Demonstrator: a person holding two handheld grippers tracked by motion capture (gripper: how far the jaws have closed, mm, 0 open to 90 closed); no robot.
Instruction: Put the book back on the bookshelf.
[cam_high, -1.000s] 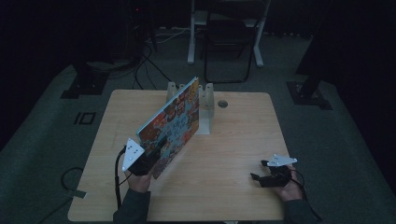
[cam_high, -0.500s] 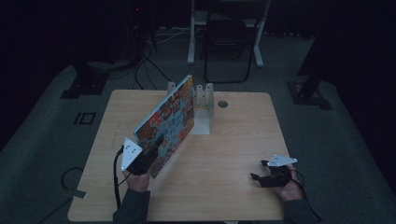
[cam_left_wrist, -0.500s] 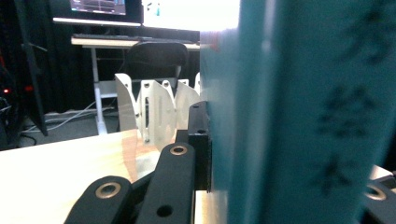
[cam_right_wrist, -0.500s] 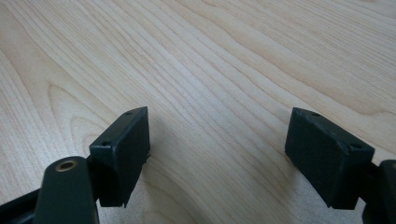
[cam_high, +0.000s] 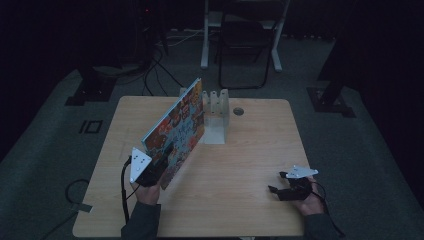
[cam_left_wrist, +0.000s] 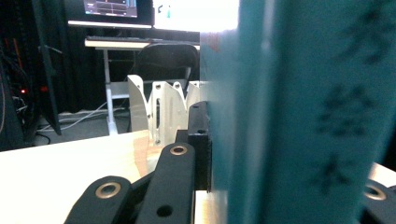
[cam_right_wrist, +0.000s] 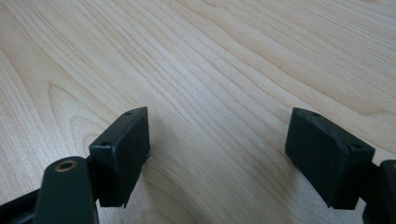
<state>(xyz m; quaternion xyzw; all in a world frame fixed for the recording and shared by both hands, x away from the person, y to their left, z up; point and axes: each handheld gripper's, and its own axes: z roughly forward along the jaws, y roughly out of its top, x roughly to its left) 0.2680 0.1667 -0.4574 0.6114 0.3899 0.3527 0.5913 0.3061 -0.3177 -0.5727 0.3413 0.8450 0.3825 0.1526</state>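
A large colourful picture book (cam_high: 177, 130) stands tilted above the table's left half, its far end close to the white slotted rack (cam_high: 214, 107). My left gripper (cam_high: 157, 167) is shut on the book's near lower corner. In the left gripper view the book's teal spine (cam_left_wrist: 299, 112) rises between the jaws, and the white rack (cam_left_wrist: 161, 109) stands just behind. My right gripper (cam_high: 278, 182) rests low over the table near the front right, open, with bare wood between its fingertips (cam_right_wrist: 126, 149).
The wooden table (cam_high: 260, 145) has a small round hole (cam_high: 238, 111) near its far edge, right of the rack. Behind the table stand a dark chair (cam_high: 245, 45) and a white desk frame. Cables lie on the floor at the left.
The book has been raised and swung a little to the left, its far end now standing higher beside the rack. The right gripper has stayed put.
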